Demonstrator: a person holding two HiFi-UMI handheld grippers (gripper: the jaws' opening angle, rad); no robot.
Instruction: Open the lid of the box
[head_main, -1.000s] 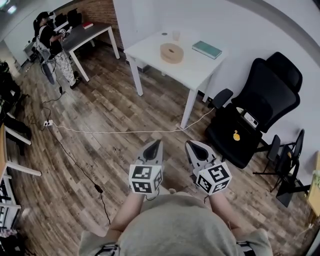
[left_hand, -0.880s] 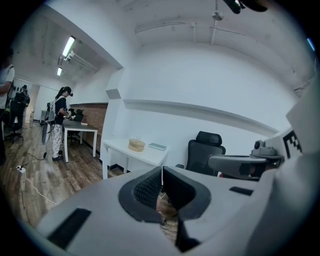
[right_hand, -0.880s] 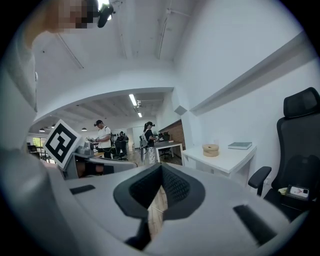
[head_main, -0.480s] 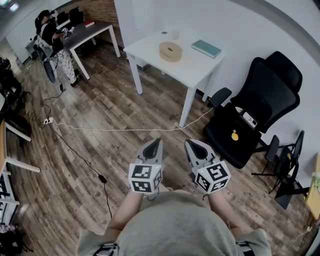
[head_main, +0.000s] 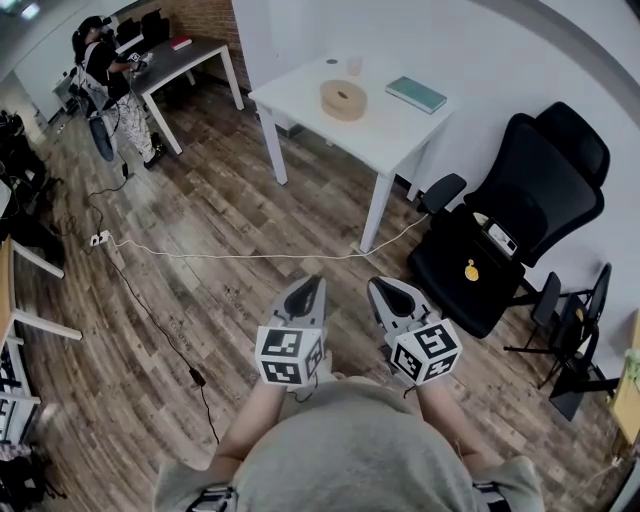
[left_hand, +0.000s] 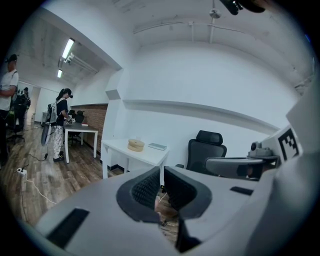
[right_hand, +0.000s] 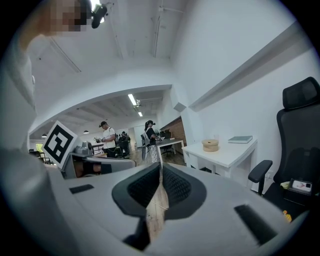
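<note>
**Head view.** The box (head_main: 344, 100), round and tan, sits on the white table (head_main: 395, 135) across the floor (head_main: 220, 230), well apart from the person. A book (head_main: 415, 96) and a cup (head_main: 353, 67) share the tabletop. The lid looks to be on, though it is too far off to be sure. The left gripper (head_main: 305, 297) and right gripper (head_main: 393, 298) are held side by side at the waist, pointing toward the table. This is probably a carrying posture for the walk up, since nothing is within reach. A black chair (head_main: 520, 215) stands to the right of the table, so the near left side looks like the freer approach.

**Left gripper view.** The jaws are clenched almost together with nothing between them. That makes sense, as there is nothing to grasp at this range. The box (left_hand: 136, 145) shows small on the table, ahead and to the left of the jaw line.

**Right gripper view.** The jaws have just been opening, but only to a sliver. Nothing is between them, and bare floor shows through the gap. This may be an early readying for the lid. The box (right_hand: 210, 145) lies ahead and to the right on the table, so the task proper has not begun.
</note>
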